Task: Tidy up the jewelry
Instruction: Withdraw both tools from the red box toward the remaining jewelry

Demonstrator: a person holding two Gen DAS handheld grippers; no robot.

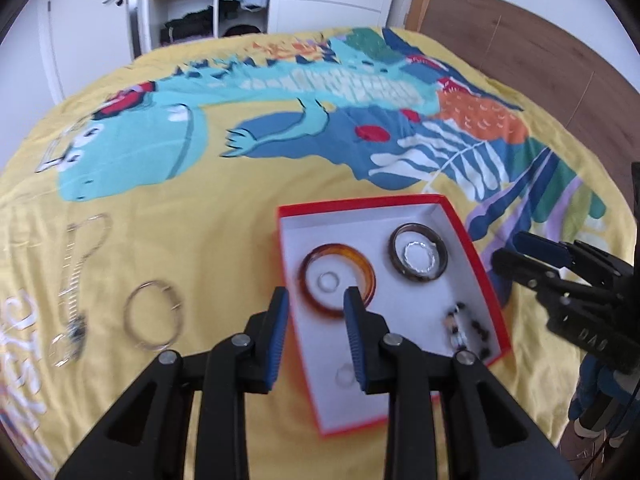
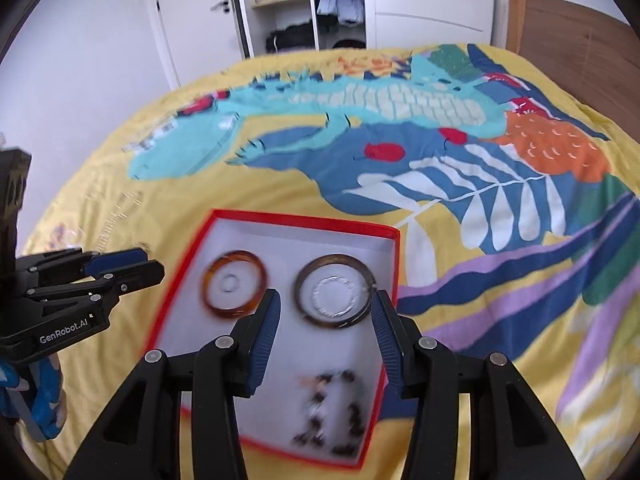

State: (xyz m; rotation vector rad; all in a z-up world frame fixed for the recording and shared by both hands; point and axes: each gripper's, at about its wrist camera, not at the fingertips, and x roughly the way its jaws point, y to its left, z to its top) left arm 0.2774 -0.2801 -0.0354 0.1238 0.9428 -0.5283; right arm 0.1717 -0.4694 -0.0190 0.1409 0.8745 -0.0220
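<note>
on the yellow bedspread (image 1: 208, 216) with its big crocodile print sits a red-rimmed box (image 1: 362, 201) with a white floor, holding the sorted pieces. seen from the left wrist, an amber bangle (image 1: 370, 270) lies near the box's centre with a small clear ring (image 1: 329, 281) inside it; at two o'clock from it a dark bangle (image 1: 440, 246) encircles a sparkly ring (image 1: 418, 257), and at four o'clock a beaded bracelet (image 1: 468, 330) rests by the near right wall. another small ring (image 1: 345, 374), blurred, lies at the near end.

outside the box, out at nine o'clock, a silver bangle (image 1: 154, 314) and a long chain (image 1: 74, 276) lie loose on the cloth.

the left gripper (image 1: 316, 310) hangs above the box's left wall, jaws moderately apart with nothing between them. the right gripper (image 2: 324, 312) hangs over the box, jaws moderately apart and empty too, the dark bangle below.
</note>
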